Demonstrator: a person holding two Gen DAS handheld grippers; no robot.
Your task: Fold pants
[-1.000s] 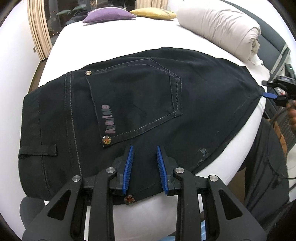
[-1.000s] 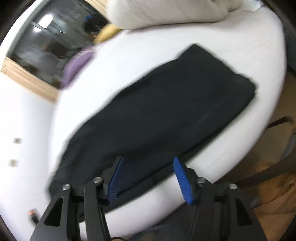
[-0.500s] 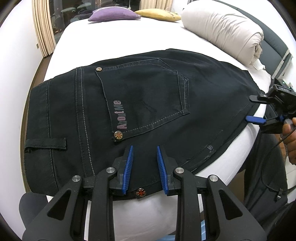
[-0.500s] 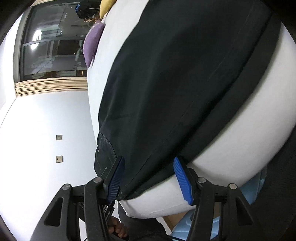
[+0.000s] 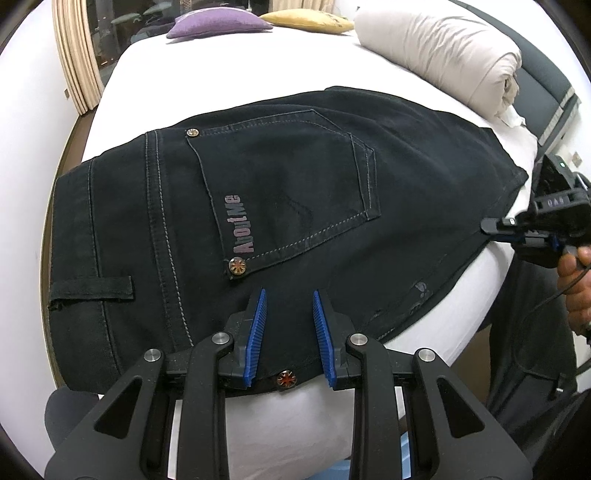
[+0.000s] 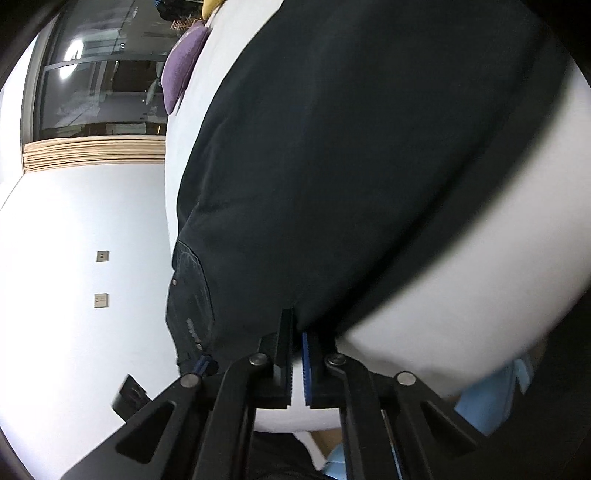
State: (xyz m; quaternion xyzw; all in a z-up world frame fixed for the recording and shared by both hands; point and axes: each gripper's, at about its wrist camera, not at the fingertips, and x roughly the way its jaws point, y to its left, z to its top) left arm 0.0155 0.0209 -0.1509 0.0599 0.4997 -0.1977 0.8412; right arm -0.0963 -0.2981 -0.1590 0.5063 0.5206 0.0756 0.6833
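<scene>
Black jeans lie folded flat on the white bed, back pocket up, waistband to the left. My left gripper hovers open over the near edge of the jeans, its blue pads apart, a rivet between them. My right gripper is rolled sideways and shut on the near edge of the jeans. It also shows at the right in the left wrist view, pinching the leg-end edge.
A rolled beige duvet lies at the back right of the bed. A purple pillow and a yellow pillow lie at the far end. A curtain hangs at the left. The person's legs stand at the right.
My right gripper rolled sideways, came in to the leg-end edge of the jeans and closed on it. My left gripper stayed open over the near edge, shifting slightly.
</scene>
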